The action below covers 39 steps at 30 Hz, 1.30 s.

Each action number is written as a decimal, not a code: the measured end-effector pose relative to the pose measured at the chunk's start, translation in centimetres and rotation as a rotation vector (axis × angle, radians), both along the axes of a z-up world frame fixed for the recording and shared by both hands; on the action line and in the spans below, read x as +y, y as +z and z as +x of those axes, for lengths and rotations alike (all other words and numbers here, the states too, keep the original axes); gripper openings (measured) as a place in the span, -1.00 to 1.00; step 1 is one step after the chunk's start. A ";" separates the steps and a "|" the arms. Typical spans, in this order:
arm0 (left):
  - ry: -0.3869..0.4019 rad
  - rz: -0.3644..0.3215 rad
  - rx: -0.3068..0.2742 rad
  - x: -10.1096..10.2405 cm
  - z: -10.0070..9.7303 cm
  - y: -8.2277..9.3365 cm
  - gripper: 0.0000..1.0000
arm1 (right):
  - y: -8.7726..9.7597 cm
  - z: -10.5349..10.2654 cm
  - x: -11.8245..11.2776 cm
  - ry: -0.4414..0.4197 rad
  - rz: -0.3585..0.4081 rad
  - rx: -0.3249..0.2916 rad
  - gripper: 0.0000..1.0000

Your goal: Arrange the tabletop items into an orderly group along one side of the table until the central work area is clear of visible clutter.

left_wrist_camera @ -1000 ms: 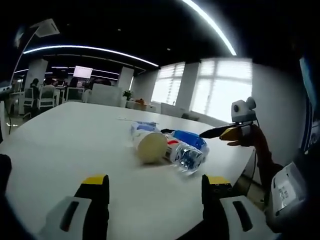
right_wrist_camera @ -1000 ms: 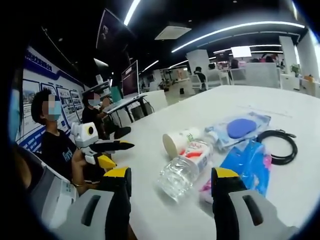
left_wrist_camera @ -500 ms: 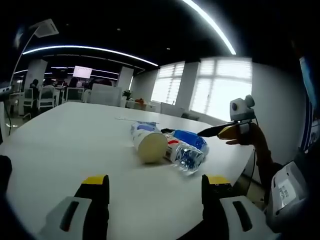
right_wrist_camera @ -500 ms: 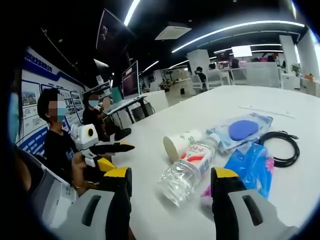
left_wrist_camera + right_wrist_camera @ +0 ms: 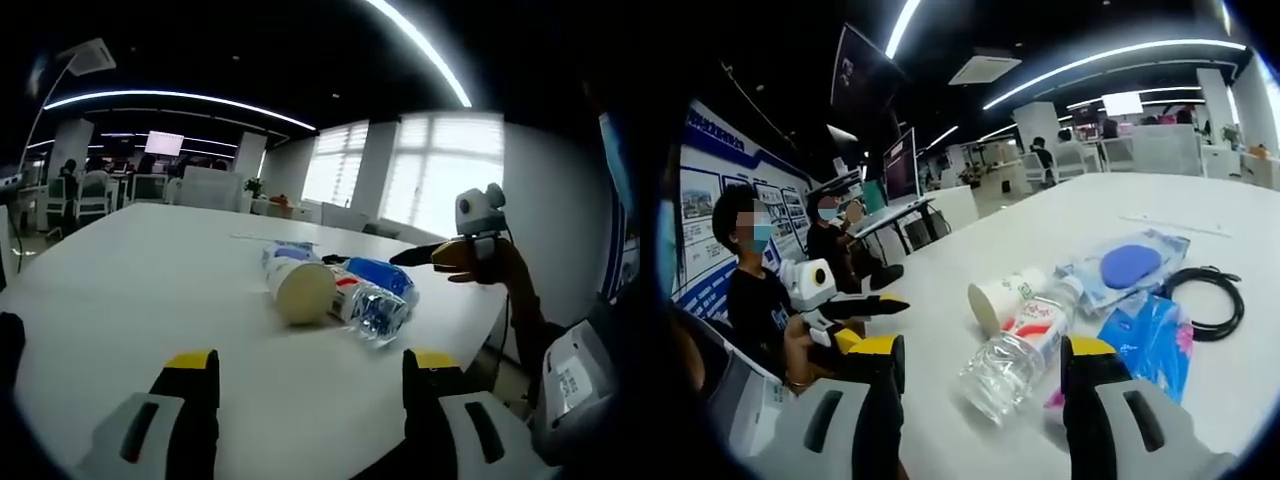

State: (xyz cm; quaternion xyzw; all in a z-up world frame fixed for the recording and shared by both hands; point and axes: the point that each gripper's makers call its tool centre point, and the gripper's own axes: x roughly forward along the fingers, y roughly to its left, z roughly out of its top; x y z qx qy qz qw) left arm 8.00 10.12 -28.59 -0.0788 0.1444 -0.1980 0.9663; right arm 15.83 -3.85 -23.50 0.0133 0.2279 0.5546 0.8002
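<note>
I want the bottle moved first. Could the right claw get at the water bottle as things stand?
Probably yes. The right claw is open, and the water bottle lies on its side on the table just ahead of its jaws, nothing between them. The paper cup and blue packet lie close beside it.

Worktop (image 5: 1110, 215) white. Paper cup (image 5: 997, 298) white with cream inside, small green print on the side. Water bottle (image 5: 1018, 350) clear plastic, red-and-white label. Blue packet (image 5: 1147, 335) bright blue with a pink edge. Clear pouch (image 5: 1120, 268) shows a blue round patch inside. Cable (image 5: 1206, 301) black. Left gripper (image 5: 310, 385) and right gripper (image 5: 985, 372): grey bodies, black fingers (image 5: 192, 390) with yellow tips.
</note>
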 end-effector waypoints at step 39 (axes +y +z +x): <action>0.002 -0.002 0.012 0.2 -0.1 -0.5 0.47 | -0.2 1.1 1.0 0.004 0.019 0.038 0.18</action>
